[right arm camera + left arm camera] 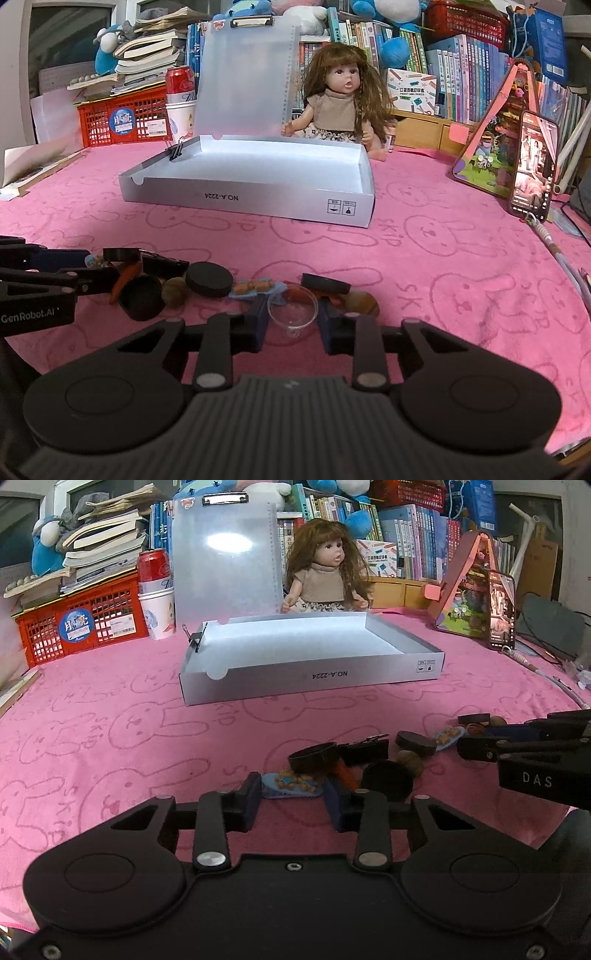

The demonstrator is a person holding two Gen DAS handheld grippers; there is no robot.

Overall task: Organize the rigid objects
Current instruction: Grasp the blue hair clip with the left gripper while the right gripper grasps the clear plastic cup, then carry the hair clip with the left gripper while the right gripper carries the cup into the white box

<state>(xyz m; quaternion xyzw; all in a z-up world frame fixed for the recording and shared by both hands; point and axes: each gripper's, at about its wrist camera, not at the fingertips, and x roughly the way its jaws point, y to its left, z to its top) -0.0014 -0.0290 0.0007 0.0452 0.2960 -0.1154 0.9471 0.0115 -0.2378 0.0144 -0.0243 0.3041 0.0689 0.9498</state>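
Both tools stand spread. The right tool (291, 325) straddles a small clear plastic goblet (292, 308); the left tool (291, 801) brackets a blue bear-decorated clip (290, 783). Squeezing off-centre could flick either into the crowded pieces just ahead.

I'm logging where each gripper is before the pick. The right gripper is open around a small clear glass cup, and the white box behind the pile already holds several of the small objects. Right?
Not quite. The right gripper is open around the clear glass cup, but the white box holds none of the small objects: the right wrist view shows only a binder clip on its left wall.
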